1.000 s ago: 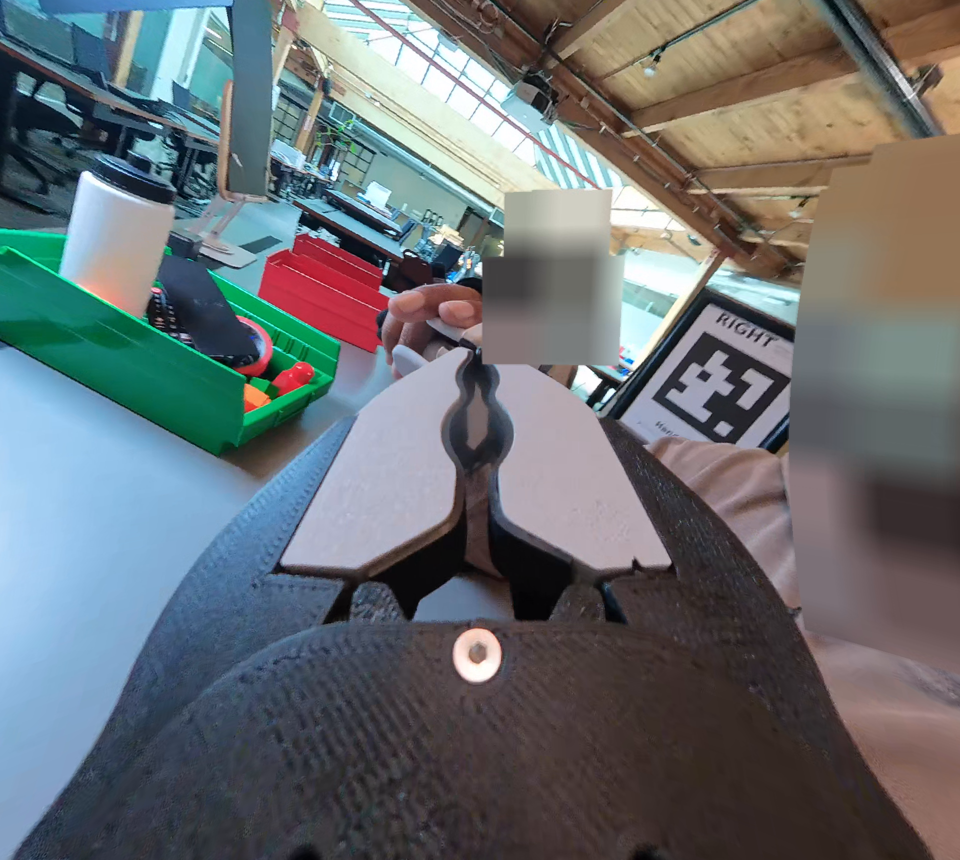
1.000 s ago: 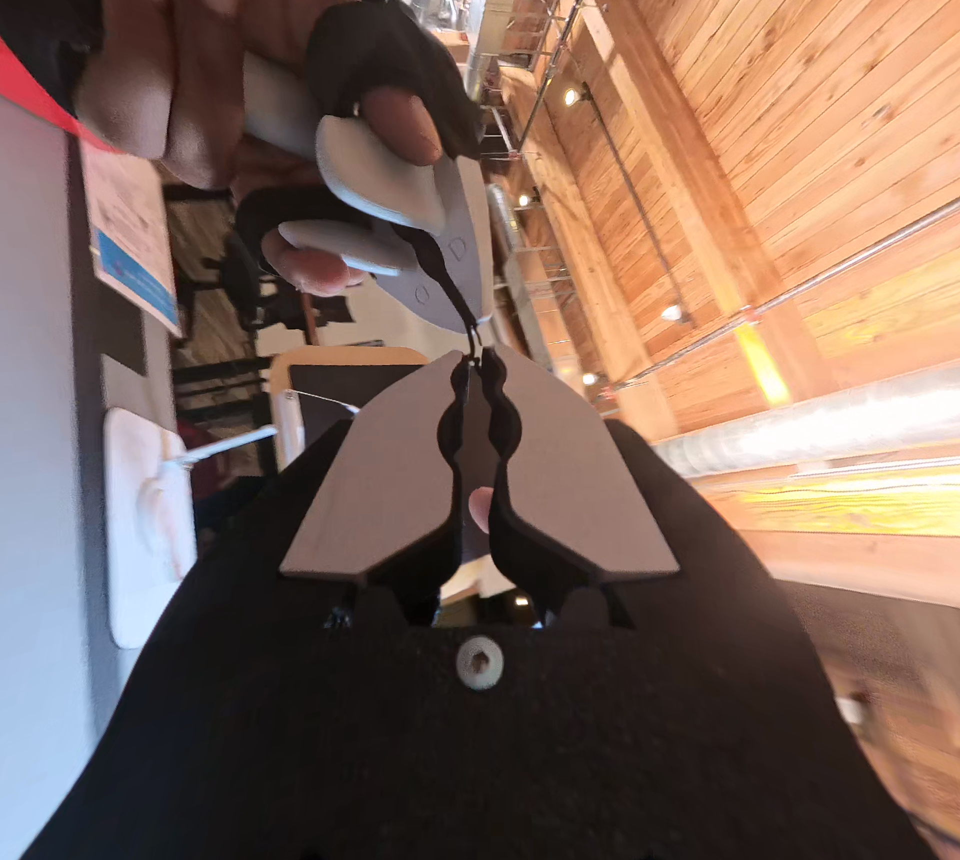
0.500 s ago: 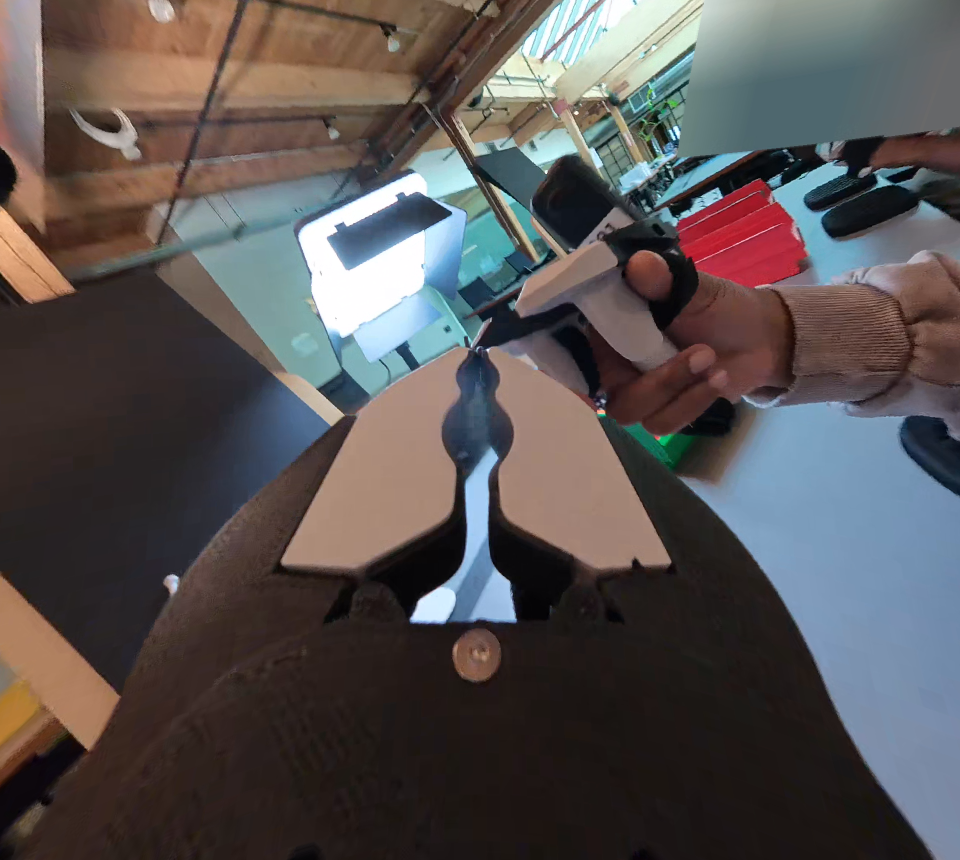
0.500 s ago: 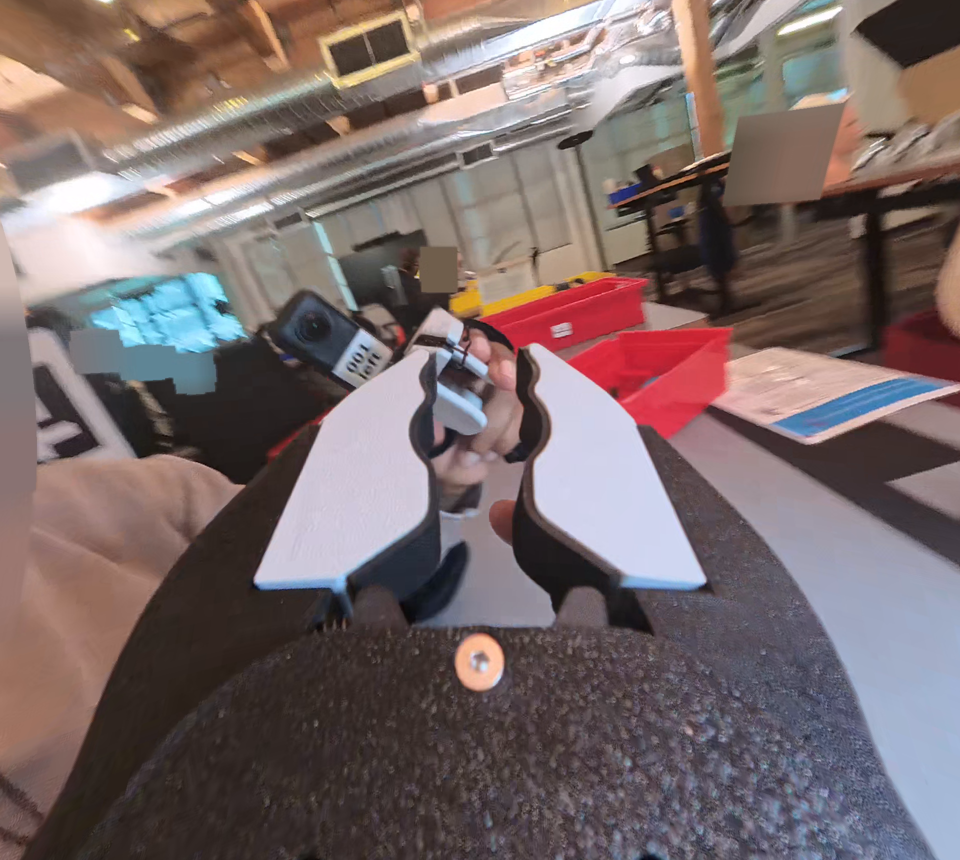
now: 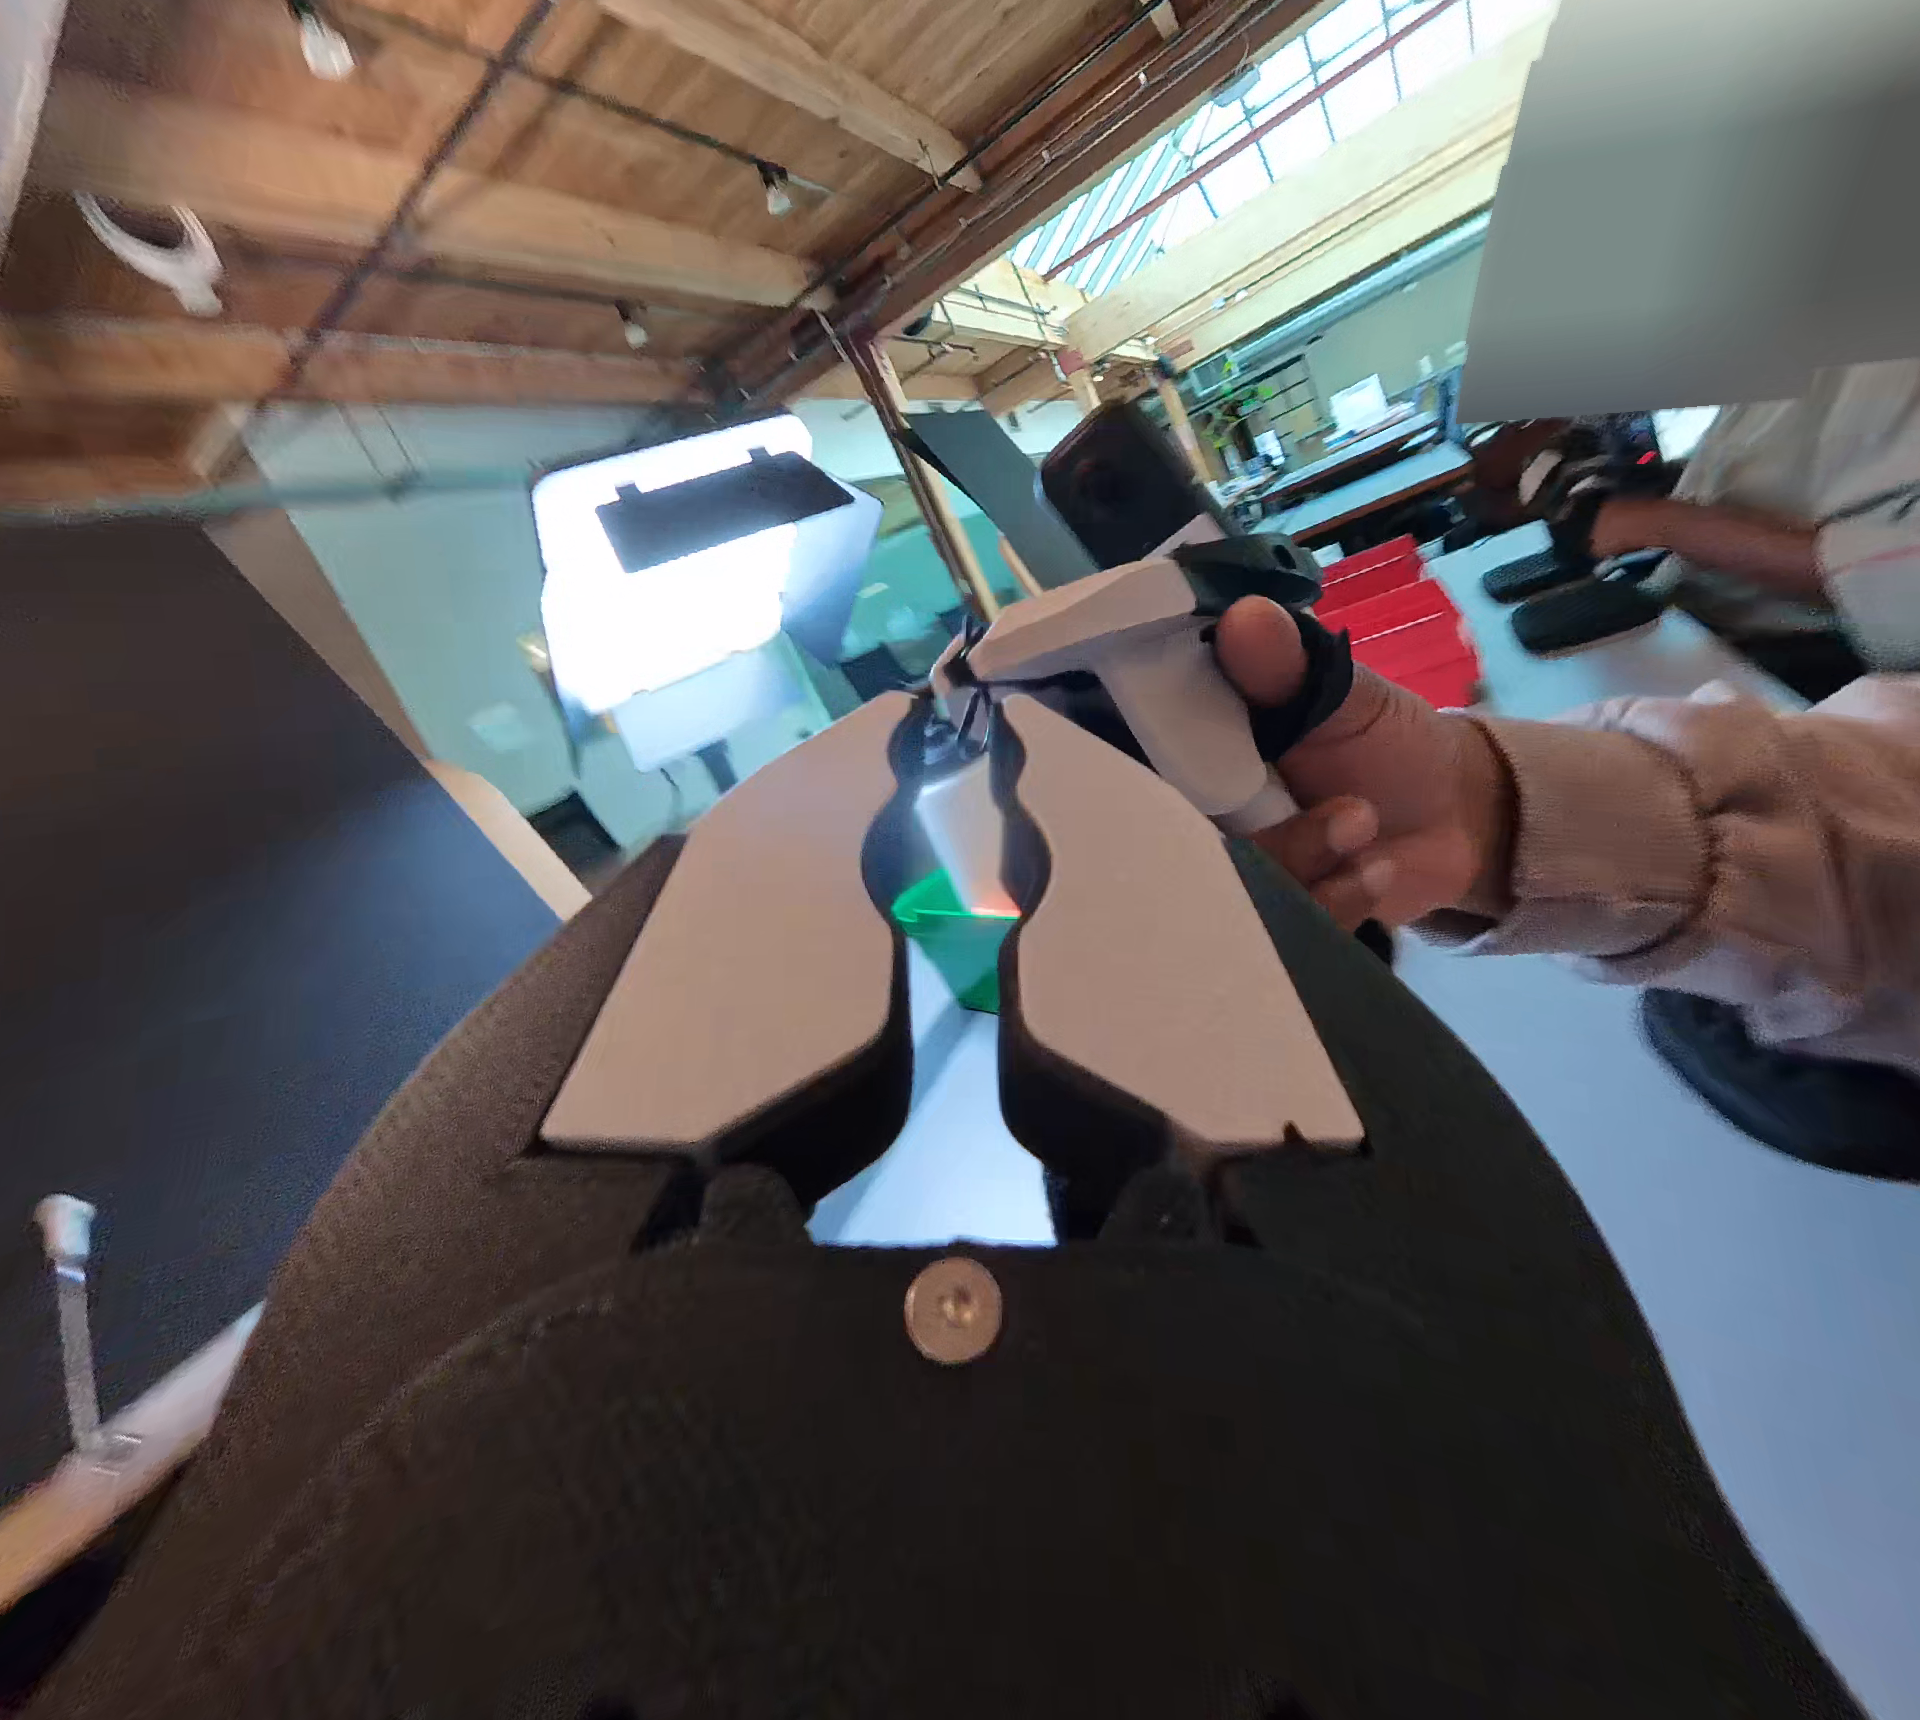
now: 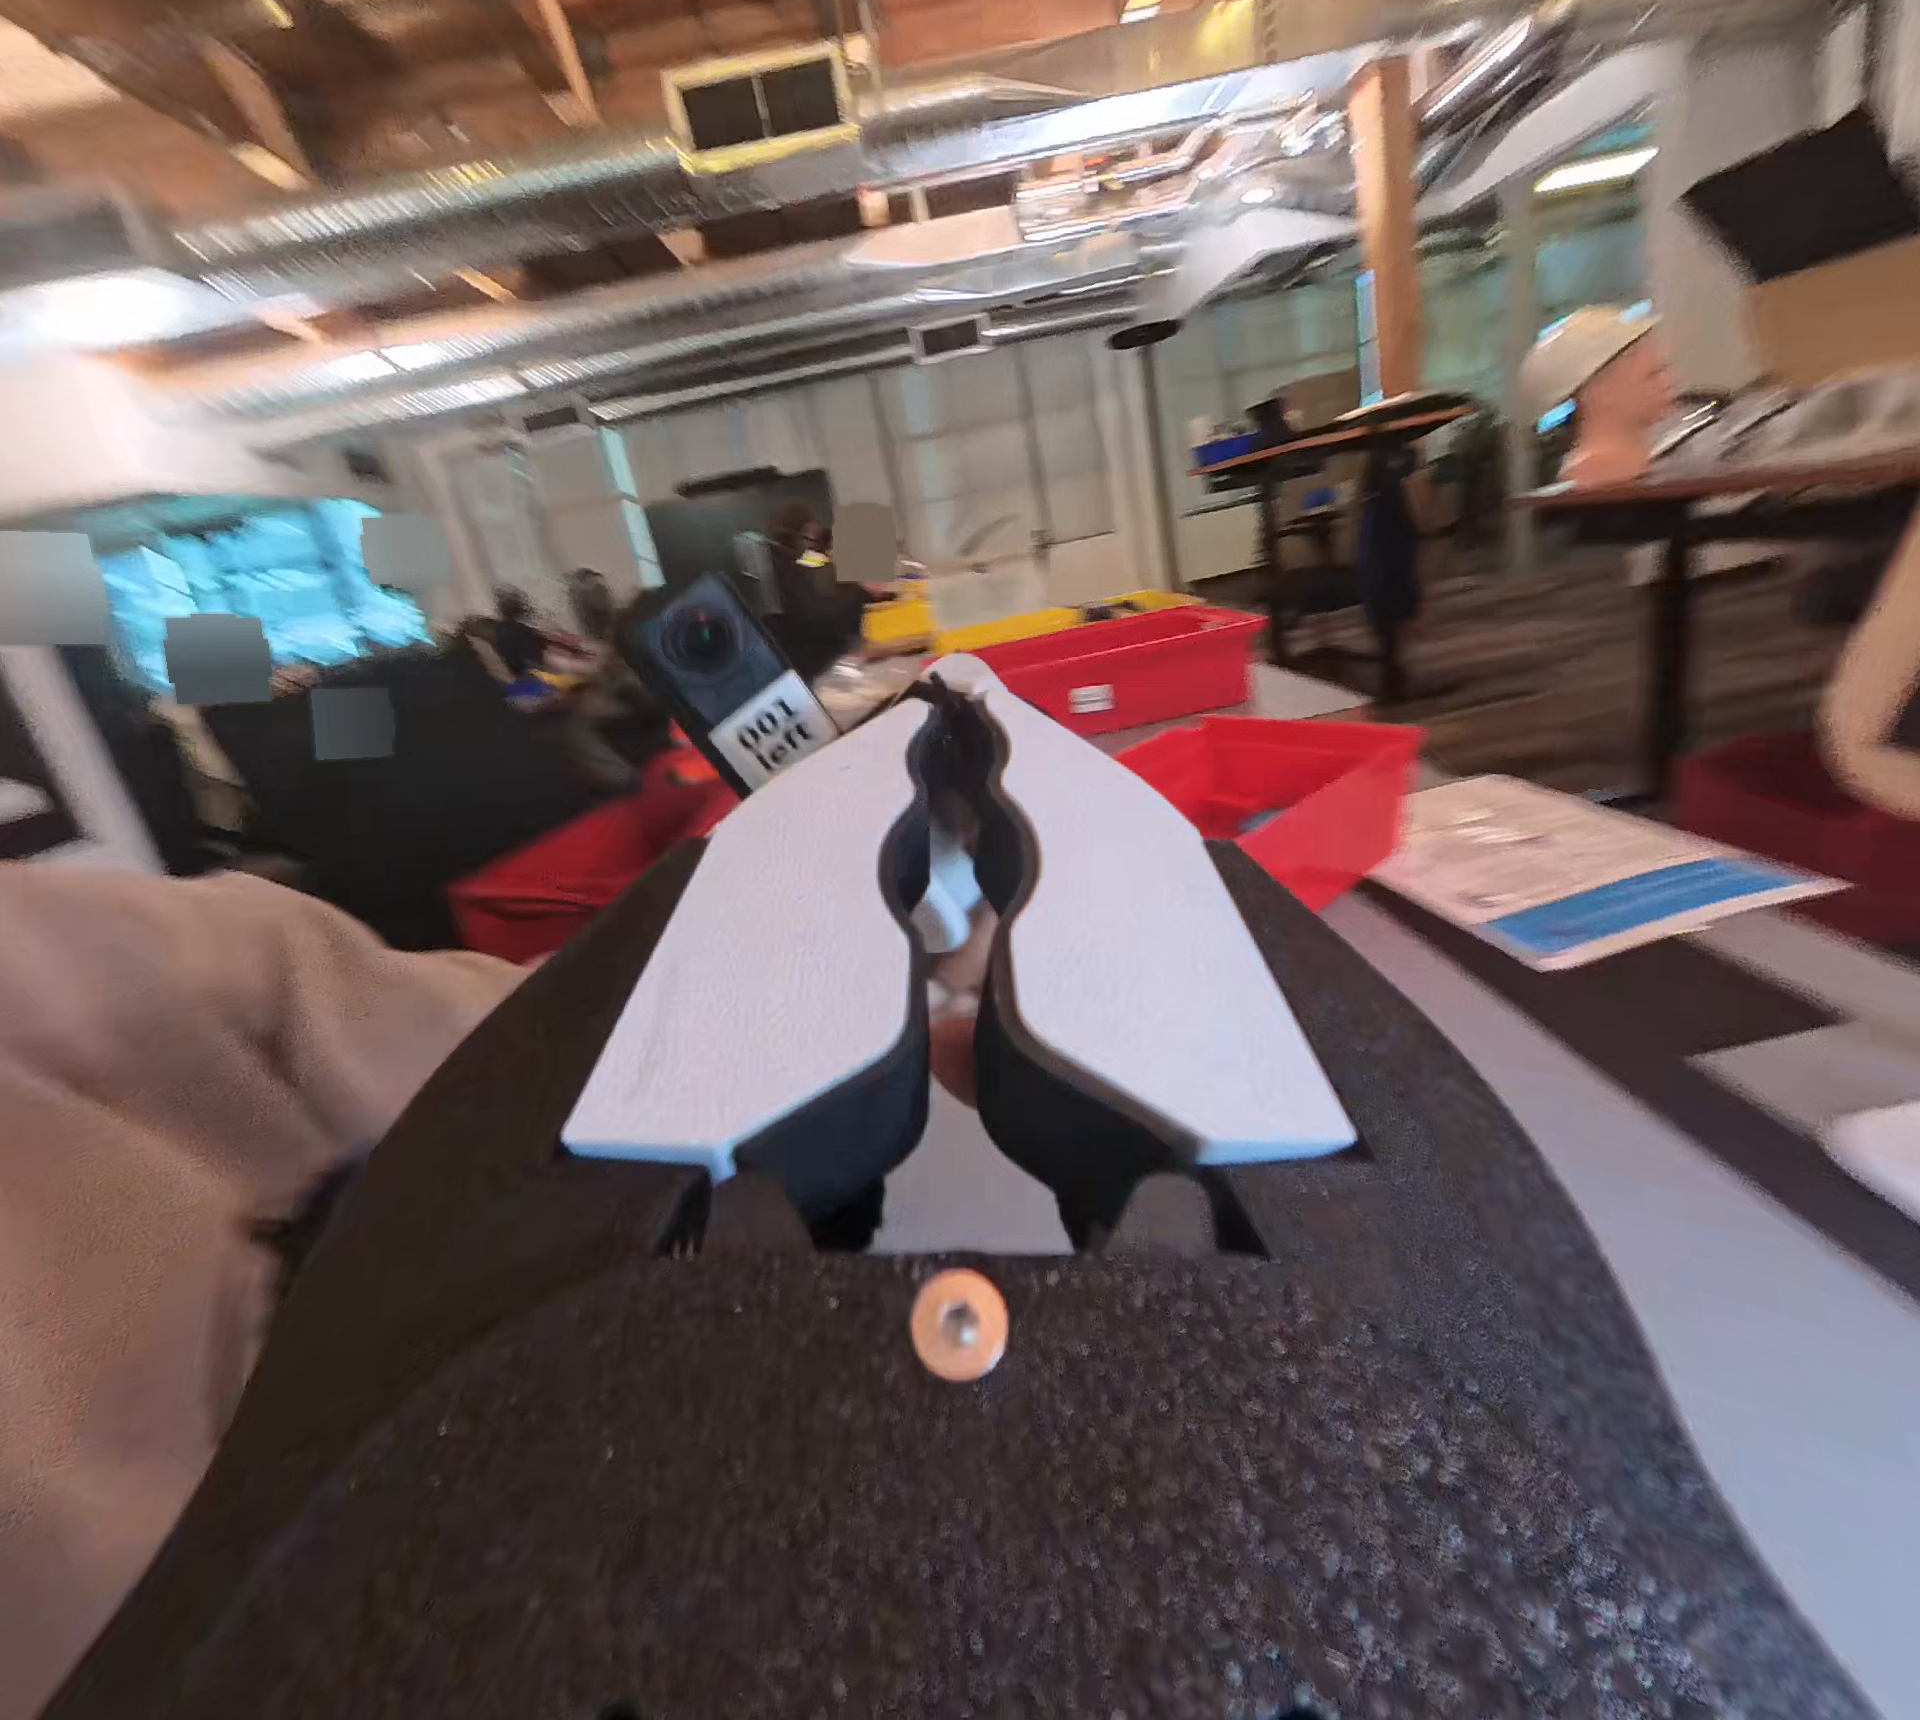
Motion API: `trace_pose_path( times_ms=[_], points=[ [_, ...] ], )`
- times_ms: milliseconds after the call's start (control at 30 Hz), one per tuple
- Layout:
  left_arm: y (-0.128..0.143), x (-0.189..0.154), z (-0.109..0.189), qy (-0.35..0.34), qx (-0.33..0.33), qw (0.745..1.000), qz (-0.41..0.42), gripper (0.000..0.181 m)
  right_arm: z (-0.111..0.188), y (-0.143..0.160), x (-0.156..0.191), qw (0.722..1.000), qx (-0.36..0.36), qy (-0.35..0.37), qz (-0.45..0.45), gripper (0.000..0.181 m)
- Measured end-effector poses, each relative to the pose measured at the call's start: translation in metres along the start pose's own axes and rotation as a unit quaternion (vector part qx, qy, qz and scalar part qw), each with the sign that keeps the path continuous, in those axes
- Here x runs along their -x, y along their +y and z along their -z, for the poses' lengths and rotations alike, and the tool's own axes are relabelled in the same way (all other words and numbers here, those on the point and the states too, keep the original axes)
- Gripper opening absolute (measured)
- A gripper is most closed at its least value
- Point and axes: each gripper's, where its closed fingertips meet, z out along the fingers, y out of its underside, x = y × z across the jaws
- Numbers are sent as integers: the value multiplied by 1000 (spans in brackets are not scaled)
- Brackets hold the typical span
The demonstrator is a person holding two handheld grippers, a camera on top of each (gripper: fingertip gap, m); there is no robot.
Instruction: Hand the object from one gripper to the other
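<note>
My right gripper (image 6: 948, 685) is pinched closed on the small dark object (image 6: 941, 716) at its tips, and my left gripper (image 5: 954, 720) stands slightly parted around that same thing. Only the left view shows my hand (image 5: 1351, 766) on the right tool and a green bin (image 5: 961, 953); only the right shows red bins (image 6: 1278, 787) and papers (image 6: 1600, 881) on the grey table (image 5: 1662, 1358) under timber ceilings. The object is too small and dark to identify.
</note>
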Motion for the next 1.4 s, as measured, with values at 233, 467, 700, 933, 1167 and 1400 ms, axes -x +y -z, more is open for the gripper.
trace_pose_path(
  times_ms=[233, 467, 700, 933, 1167, 1400],
  points=[
    [9, 17, -2, 68, 7, 936, 346, 29, 17, -18, -9, 768, 93, 236, 588, 2],
    [21, 12, -7, 89, 28, 858, 505, 27, 3, 13, -5, 510, 118, 242, 817, 2],
    [25, 10, -3, 122, 41, 840, 528, 4, -4, 34, -9, 501, 126, 224, 826, 2],
    [-1, 17, 7, 123, -5, 912, 391, 1, -2, 38, -10, 723, 121, 161, 661, 17],
    [-42, 16, 24, 88, -106, 974, 178, 1, -4, 17, 2, 991, 53, 27, 121, 36],
    [-43, -11, 19, 96, -114, 986, 76, 1, -17, 29, 23, 991, 37, -82, -97, 29]
  ],
)
